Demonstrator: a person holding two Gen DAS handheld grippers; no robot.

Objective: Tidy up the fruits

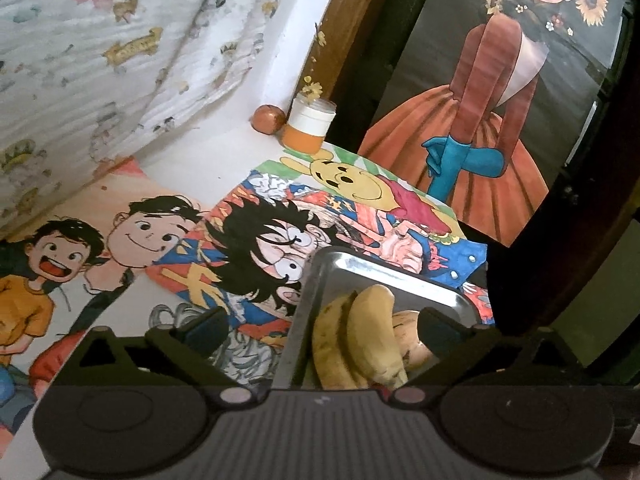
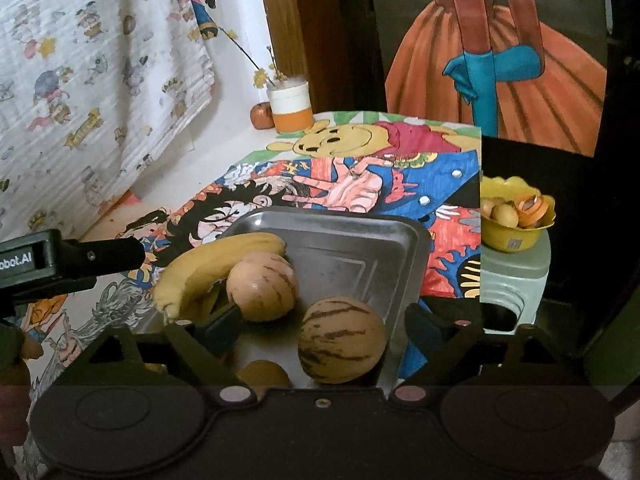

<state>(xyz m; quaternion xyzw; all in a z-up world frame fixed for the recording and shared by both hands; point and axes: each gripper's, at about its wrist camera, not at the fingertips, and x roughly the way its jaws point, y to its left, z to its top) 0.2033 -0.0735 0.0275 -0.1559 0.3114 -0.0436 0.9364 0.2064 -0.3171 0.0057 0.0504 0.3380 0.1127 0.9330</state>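
A steel tray (image 2: pixel 360 240) lies on the drawing-covered table. In it are a bunch of yellow bananas (image 2: pixel 216 268), two round tan fruits with dark stripes (image 2: pixel 262 286) (image 2: pixel 342 340) and a small orange fruit (image 2: pixel 264 374) at the near edge. My right gripper (image 2: pixel 326 326) stands open over the tray's near end, with the nearer striped fruit between its fingers and untouched. In the left wrist view the tray (image 1: pixel 352 268) holds the bananas (image 1: pixel 360 340), which lie between the wide-open fingers of my left gripper (image 1: pixel 324 328) without contact. A finger of the left gripper (image 2: pixel 100 258) shows at the left of the right wrist view.
A yellow bowl (image 2: pixel 504 240) of small fruits and orange peel sits on a pale green stool (image 2: pixel 516 280) to the right of the table. At the back corner stand an orange-and-white jar (image 2: pixel 290 106) with dried flowers and a small red-orange fruit (image 2: pixel 261 115). Printed cloth hangs at the left.
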